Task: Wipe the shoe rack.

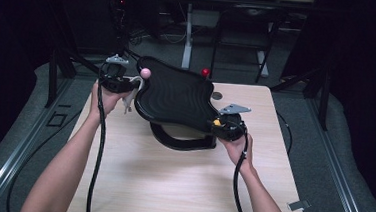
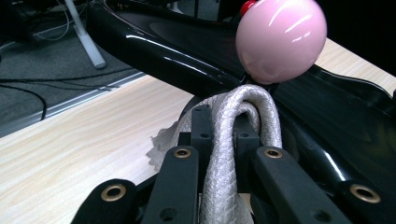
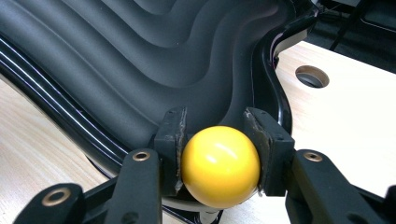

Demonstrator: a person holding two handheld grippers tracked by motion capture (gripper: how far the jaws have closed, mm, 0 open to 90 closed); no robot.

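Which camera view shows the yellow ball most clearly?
The right gripper view: the yellow ball is large and sharp, clamped between the right gripper jaws. The high view shows it as a tiny dot at the black tray's edge.

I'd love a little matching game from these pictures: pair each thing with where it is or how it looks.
Things:
1. yellow ball
2. pink ball
3. grey rope
4. red ball

States:
A. at the tray's far edge
B. clamped in the right gripper's jaws
C. just above the rope loop
D. pinched in the left gripper's jaws

Pairs: 1-B, 2-C, 3-D, 4-A
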